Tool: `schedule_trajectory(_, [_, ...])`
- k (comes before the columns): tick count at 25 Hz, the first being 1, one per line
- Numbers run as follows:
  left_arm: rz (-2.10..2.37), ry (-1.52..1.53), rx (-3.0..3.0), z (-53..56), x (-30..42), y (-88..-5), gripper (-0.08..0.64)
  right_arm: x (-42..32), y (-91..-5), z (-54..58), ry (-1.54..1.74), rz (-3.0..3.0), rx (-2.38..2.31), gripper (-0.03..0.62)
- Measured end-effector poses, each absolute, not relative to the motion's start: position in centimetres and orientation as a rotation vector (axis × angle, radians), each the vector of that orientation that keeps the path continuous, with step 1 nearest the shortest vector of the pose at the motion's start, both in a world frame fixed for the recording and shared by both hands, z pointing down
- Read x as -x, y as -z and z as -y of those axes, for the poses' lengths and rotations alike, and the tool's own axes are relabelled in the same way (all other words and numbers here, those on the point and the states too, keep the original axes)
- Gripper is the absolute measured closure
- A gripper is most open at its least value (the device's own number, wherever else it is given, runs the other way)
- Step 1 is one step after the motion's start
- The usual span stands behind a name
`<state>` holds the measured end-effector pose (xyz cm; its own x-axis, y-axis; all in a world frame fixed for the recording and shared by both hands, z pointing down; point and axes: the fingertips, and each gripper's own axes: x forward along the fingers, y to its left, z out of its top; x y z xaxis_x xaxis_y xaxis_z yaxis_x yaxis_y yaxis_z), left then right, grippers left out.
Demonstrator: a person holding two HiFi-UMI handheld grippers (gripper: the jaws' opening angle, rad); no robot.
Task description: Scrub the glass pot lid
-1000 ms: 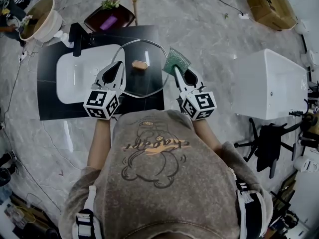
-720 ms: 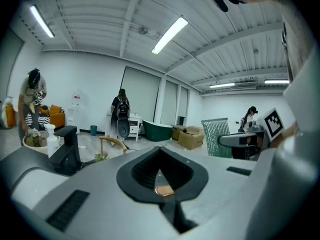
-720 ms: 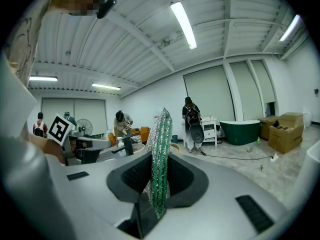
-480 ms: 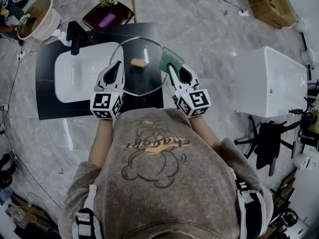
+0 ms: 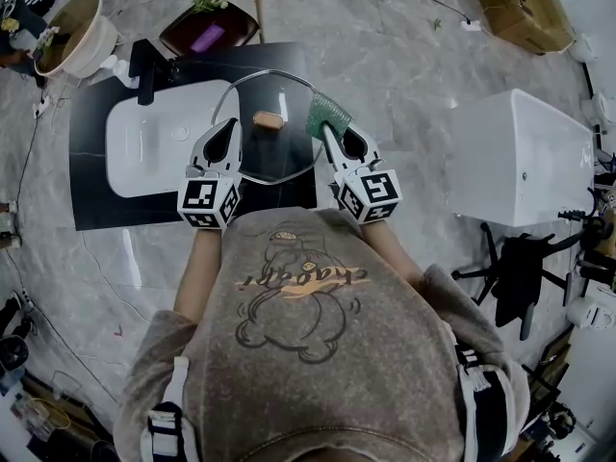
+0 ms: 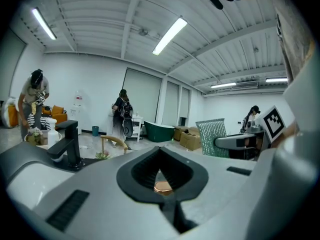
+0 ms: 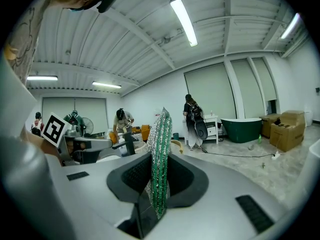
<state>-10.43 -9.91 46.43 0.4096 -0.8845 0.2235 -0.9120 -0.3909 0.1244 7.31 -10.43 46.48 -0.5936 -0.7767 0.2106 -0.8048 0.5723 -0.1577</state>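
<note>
The glass pot lid [image 5: 279,147] is held above the black counter, its brown knob [image 5: 268,119] near the middle. My left gripper [image 5: 229,125] is shut on the lid's left rim. In the left gripper view the jaws [image 6: 166,200] are closed and the knob [image 6: 162,186] shows just beyond them. A green scrub pad [image 5: 327,115] stands on edge between the shut jaws of my right gripper [image 5: 325,133], at the lid's right rim. Whether it touches the glass I cannot tell. The pad [image 7: 160,154] fills the right gripper [image 7: 155,199] view.
Under the lid lie a black counter [image 5: 96,210] with a white sink basin [image 5: 144,147] and a black faucet [image 5: 149,70]. A white tub [image 5: 520,157] and a dark office chair [image 5: 520,277] stand to the right. A bowl [image 5: 77,32] sits at the far left.
My right gripper has drifted a little left with the scrub pad, closer to the lid's right rim. The left gripper and the lid have hardly moved.
</note>
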Motion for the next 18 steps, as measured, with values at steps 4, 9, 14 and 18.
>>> schedule_trajectory(4, [1.581, -0.170, -2.431, 9.83, 10.49, -46.45, 0.551, -7.61, -46.60, 10.32, -0.350, 2.667, -1.363, 0.509])
schedule_trajectory(9, [1.590, -0.162, -2.417, 9.79, 11.01, -46.52, 0.551, -7.84, -46.52, 10.24, -0.352, 2.659, -1.381, 0.511])
schedule_trajectory(14, [1.582, -0.148, -2.413, 9.77, 10.77, -46.47, 0.551, -7.90, -46.62, 10.12, -0.361, 2.652, -1.383, 0.511])
schedule_trajectory(18, [1.584, -0.140, -2.414, 9.84, 10.78, -46.35, 0.551, -7.66, -46.65, 9.94, -0.363, 2.655, -1.376, 0.511])
